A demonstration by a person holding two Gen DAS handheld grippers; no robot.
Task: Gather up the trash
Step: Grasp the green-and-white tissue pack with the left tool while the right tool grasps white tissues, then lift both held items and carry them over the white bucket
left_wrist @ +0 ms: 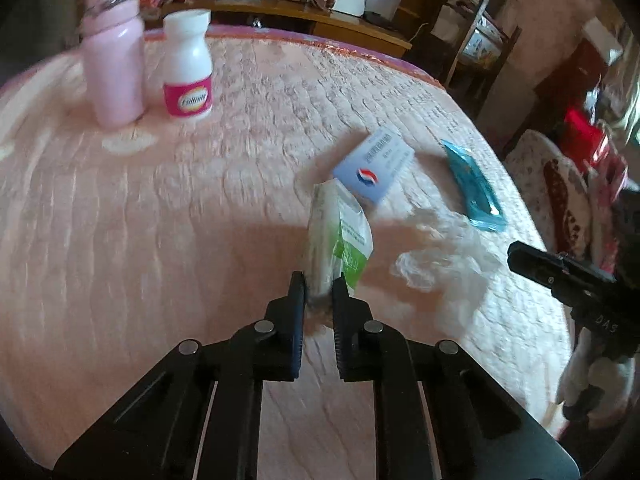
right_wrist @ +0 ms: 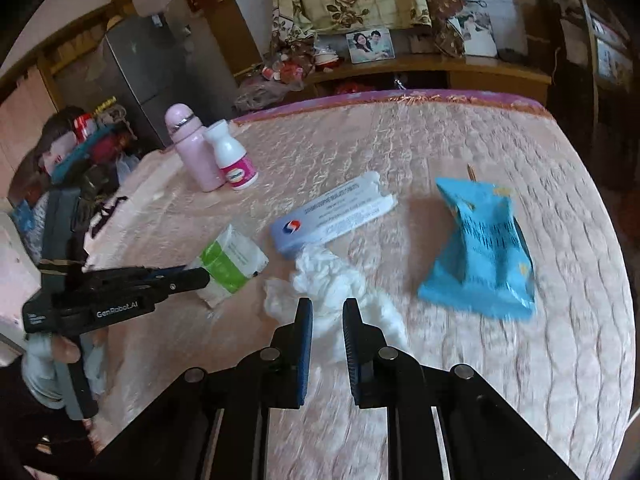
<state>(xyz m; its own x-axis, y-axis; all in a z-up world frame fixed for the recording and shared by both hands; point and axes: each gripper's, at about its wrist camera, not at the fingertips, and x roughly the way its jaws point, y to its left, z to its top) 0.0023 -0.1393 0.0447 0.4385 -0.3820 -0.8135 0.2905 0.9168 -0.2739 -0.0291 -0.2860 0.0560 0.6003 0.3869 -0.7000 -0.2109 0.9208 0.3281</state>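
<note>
Where left tongs pinch green-white packet, its lower end hidden, blurred.

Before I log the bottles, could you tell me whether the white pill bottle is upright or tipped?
Upright: the white pill bottle stands on its base, cap on top.

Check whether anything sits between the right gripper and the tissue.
Nothing visible does. The tissue already lies between the fingers of the right gripper, which is closed on it. The box lies just beyond the tissue, and the blue wrapper lies apart, off to the right.
</note>
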